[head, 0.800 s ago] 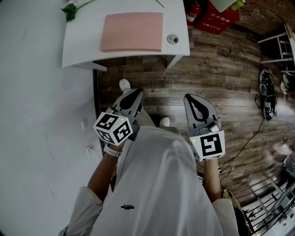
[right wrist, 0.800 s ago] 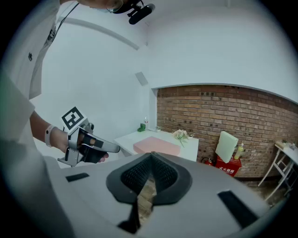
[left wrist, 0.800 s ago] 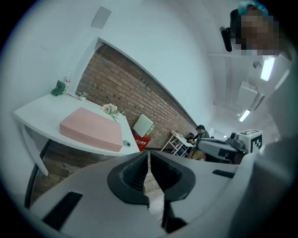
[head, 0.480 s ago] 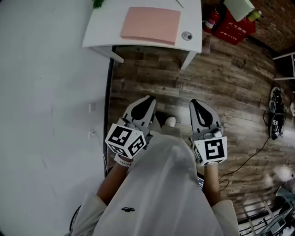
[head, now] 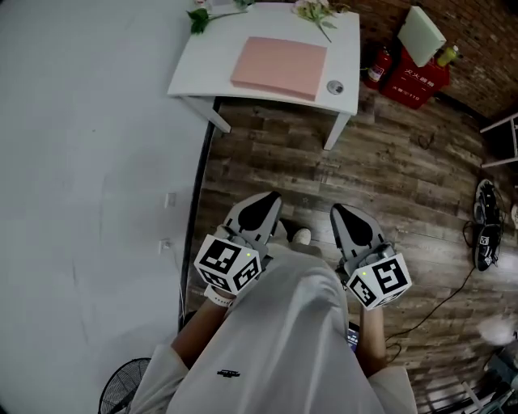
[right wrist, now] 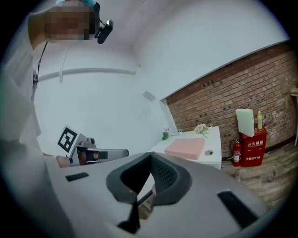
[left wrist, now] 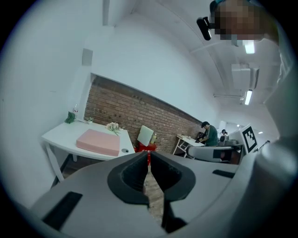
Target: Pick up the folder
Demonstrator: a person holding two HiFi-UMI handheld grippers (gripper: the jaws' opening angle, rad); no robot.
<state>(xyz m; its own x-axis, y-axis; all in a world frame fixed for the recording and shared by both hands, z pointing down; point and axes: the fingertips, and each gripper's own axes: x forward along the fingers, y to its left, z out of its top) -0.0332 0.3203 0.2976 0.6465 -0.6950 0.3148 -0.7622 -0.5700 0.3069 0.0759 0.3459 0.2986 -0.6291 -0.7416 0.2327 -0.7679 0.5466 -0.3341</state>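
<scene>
Folder (head: 279,66) on the table (head: 202,74), flowers (head: 312,10) behind it, fire extinguisher (head: 375,66) on the floor (head: 388,178) rightward

White wall (head: 81,162) along the left. Dark wood-plank floor (head: 388,186). White table (head: 209,65) far, against that wall. Brick wall (left wrist: 139,116) beyond, red cabinet (head: 417,81) at its foot. Fan (head: 121,388) near left. Ceiling strip lights (left wrist: 248,96) lit.

Even, bright indoor light, soft shadows; both gripper views bulge fisheye-round, with dark vignetted corners.

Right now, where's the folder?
The pink folder lies on the white table, top centre of the head view, left of a small round object.
</scene>
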